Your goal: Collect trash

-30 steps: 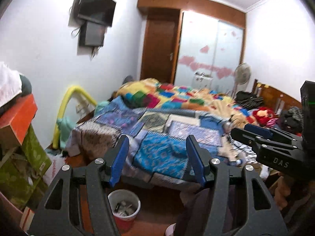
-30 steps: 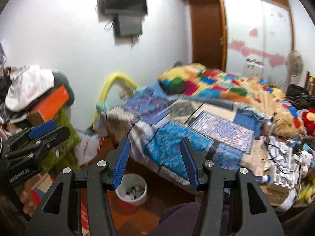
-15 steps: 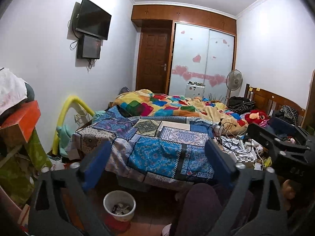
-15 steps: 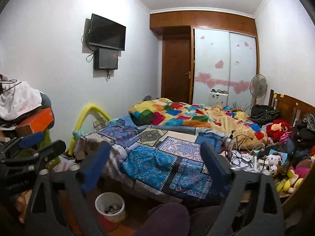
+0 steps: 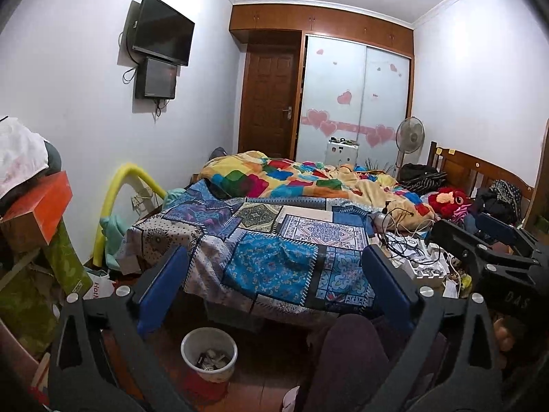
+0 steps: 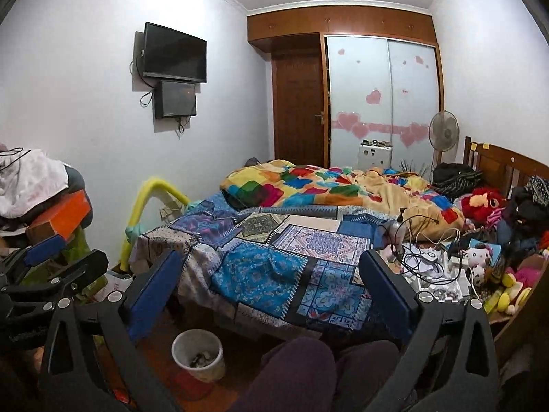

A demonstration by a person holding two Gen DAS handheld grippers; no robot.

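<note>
White plastic, the trash bin [image 5: 209, 353] stands on the reddish floor [image 5: 254, 391] at about 6 o'clock in both views, just off the near edge of the bed [image 5: 274, 257]. Small scraps [image 5: 211, 360] already lie in its bottom; what they are is too small to tell. No loose piece of trash can be picked out for certain elsewhere, though papers, cables and small boxes [image 6: 432, 271] crowd the bed's corner at 3 o'clock.

The left gripper [image 5: 274, 292] has its blue pads spread wide with nothing between them, and the right gripper [image 6: 271, 292] is spread just as wide and equally bare. Each shows in the other's view: the right at 3 o'clock of the left camera, the left at 9 o'clock of the right camera.

With both raised and looking across the room, the scene fits either a search for a piece to pick up or the pause after a piece went into the bin; the pictures do not settle which.

Room to move is tight. The person's knees [image 6: 308, 370] sit at 6 o'clock right beside the bin, the bed's hanging quilt [image 6: 260, 274] closes the far side, and stacked boxes and clothes [image 5: 31, 206] wall off 9 o'clock. The clearest path to the bin runs straight down between the knees and that stack. Loose cables at 3 o'clock could snag a pad.
</note>
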